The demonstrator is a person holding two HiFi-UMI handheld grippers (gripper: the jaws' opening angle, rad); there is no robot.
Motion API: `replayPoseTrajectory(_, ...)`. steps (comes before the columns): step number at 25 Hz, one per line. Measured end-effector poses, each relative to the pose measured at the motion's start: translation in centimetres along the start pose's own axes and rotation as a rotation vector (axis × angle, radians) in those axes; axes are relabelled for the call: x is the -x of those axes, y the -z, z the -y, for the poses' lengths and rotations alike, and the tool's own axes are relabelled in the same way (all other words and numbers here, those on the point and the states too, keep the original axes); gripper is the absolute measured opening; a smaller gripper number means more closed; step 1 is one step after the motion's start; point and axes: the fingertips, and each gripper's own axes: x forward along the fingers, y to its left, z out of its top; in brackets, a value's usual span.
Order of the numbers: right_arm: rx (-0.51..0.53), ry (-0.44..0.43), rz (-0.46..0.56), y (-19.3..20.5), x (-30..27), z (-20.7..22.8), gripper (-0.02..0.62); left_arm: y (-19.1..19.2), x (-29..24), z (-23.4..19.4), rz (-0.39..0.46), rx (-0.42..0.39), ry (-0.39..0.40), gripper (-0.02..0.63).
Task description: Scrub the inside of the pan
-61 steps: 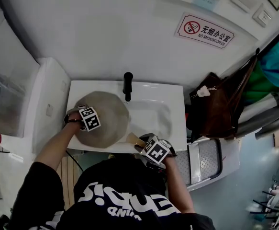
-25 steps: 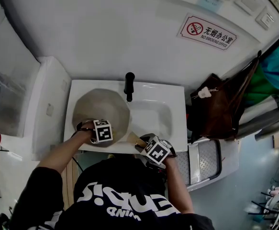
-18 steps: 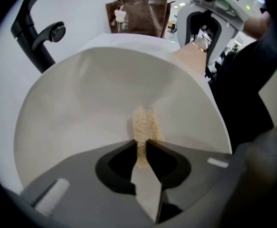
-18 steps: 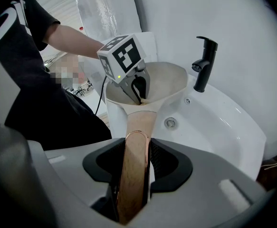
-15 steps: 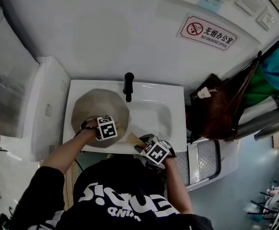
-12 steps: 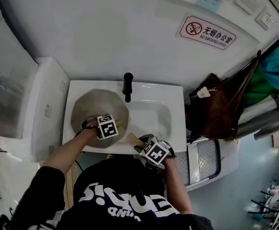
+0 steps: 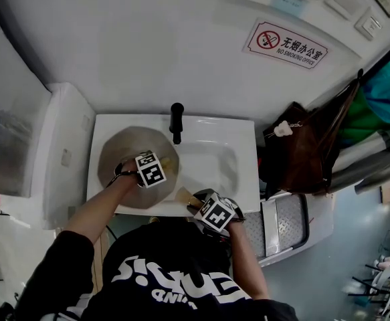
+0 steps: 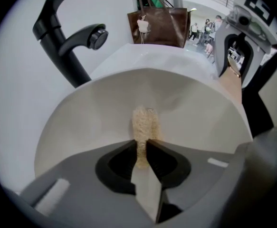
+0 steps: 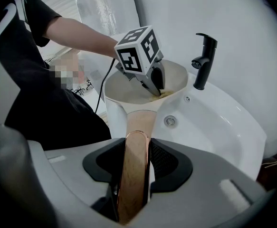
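Observation:
A beige pan (image 7: 124, 162) rests on the left of the white sink (image 7: 241, 136). Its wooden handle (image 9: 139, 122) runs back into my right gripper (image 9: 137, 148), which is shut on it at the sink's front edge (image 7: 211, 212). My left gripper (image 8: 142, 145) is shut on a tan scrub sponge (image 8: 144, 125), pressed against the pan's inner surface (image 8: 190, 113). In the right gripper view the left gripper (image 9: 156, 87) points down into the pan (image 9: 124, 89), with the sponge's edge just showing beneath it. In the head view, that gripper (image 7: 156, 169) sits over the pan's right half.
A black faucet (image 7: 176, 121) stands at the back of the sink, just right of the pan. The sink's drain fitting (image 9: 170, 121) lies in the bare basin. A brown bag (image 7: 302, 146) hangs at the right. A white cabinet (image 7: 64, 146) borders the sink's left side.
My left gripper has carried the sponge from the pan's left rim to its near side, then up and right toward the middle. The right gripper and handle have stayed put.

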Motion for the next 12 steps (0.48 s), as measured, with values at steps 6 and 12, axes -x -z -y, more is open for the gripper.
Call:
replayPoseTrajectory(6,-0.002,-0.002,0.005,0.3,-0.2,0.1,0.164,0.4,-0.2,-2.2,0.007,0.017,-0.081,0.06)
replayPoseTrajectory(12,-0.016,-0.014,-0.002,0.5,-0.2,-0.1,0.164,1.7,-0.4,-4.4,-0.018,0.026,-0.17,0.058)
